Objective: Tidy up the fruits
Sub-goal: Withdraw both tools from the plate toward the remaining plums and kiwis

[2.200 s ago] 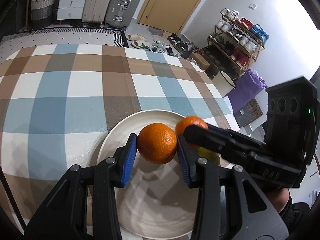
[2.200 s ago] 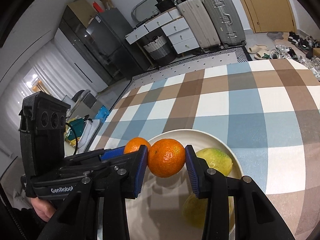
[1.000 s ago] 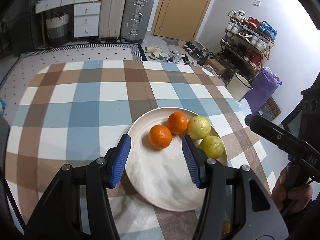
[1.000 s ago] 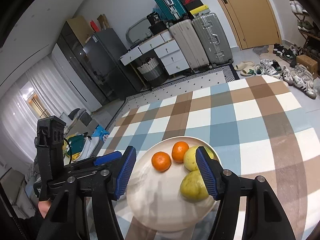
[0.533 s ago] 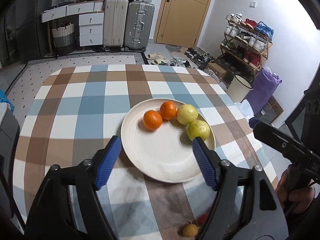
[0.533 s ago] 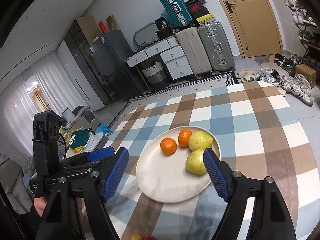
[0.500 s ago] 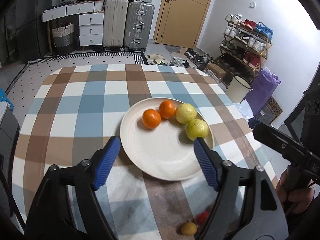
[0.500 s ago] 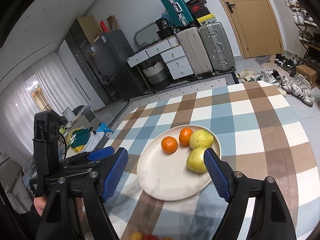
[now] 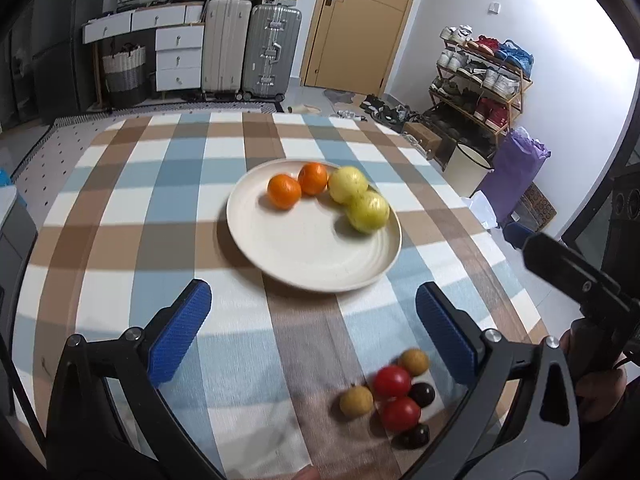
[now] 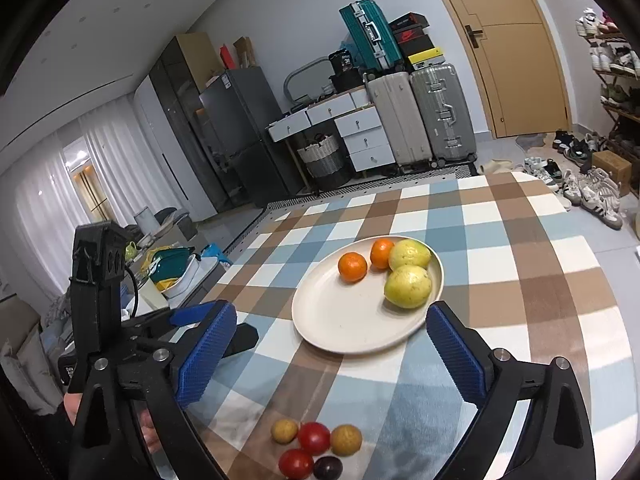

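Note:
A cream plate (image 9: pixel 312 256) (image 10: pixel 352 328) on the checked tablecloth holds two oranges (image 9: pixel 284 191) (image 10: pixel 352 267) and two yellow-green fruits (image 9: pixel 368 212) (image 10: pixel 408 286). Near the table's front edge lies a cluster of small fruits: red tomatoes (image 9: pixel 392 381) (image 10: pixel 314 438), tan round fruits (image 9: pixel 356 401) (image 10: pixel 346 439) and dark ones (image 9: pixel 422 394) (image 10: pixel 327 468). My left gripper (image 9: pixel 312 332) is open and empty, hovering above the table in front of the plate. My right gripper (image 10: pixel 326 350) is open and empty, also short of the plate. Each gripper shows in the other's view.
The checked tablecloth (image 9: pixel 120 208) covers the whole table. Suitcases (image 9: pixel 248 48), drawers and a door stand beyond the far edge. A shoe rack (image 9: pixel 480 72) and a white bin (image 9: pixel 466 168) stand off the right side.
Both grippers let go of the oranges onto the plate, opened wide and pulled back and up. The small fruits at the table's front edge have come into view.

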`<state>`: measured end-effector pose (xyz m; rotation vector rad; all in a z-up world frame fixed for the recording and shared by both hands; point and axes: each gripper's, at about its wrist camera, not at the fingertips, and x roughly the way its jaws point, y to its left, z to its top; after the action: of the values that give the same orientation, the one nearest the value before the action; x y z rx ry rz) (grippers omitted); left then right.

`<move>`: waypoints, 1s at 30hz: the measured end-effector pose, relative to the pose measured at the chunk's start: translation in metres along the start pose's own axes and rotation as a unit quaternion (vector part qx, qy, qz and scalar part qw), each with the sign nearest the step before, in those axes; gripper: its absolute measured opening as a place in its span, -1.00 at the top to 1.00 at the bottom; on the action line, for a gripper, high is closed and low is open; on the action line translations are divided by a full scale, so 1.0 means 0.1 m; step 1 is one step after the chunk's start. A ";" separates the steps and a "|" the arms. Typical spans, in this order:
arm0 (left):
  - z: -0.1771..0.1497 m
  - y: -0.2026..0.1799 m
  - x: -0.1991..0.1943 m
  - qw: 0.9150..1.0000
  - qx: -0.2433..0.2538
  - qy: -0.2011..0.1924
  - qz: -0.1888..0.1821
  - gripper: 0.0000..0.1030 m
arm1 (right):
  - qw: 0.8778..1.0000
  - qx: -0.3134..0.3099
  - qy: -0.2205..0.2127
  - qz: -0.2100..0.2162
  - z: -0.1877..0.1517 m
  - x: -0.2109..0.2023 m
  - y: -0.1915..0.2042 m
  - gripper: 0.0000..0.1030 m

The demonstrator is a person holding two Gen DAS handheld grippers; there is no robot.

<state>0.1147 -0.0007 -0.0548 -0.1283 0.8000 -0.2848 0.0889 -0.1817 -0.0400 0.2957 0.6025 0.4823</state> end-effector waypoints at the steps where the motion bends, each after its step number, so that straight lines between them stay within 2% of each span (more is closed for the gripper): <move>1: -0.04 0.01 -0.01 1.000 -0.002 0.002 0.000 -0.98 | 1.000 0.002 0.000 0.000 -0.02 -0.02 0.00 -0.91; 11: -0.46 0.15 -0.09 0.999 -0.042 0.014 0.002 -0.98 | 1.000 -0.002 0.022 -0.004 -0.37 -0.19 0.10 -0.92; 30: -1.23 0.32 -0.24 0.997 -0.070 0.039 0.007 -0.98 | 0.996 -0.022 0.084 -0.030 -1.13 -0.19 0.31 -0.91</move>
<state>0.0165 0.0367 -0.1305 -0.2441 0.8985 -0.2221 -0.0043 -0.1509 -0.1076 0.1946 0.7615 0.4643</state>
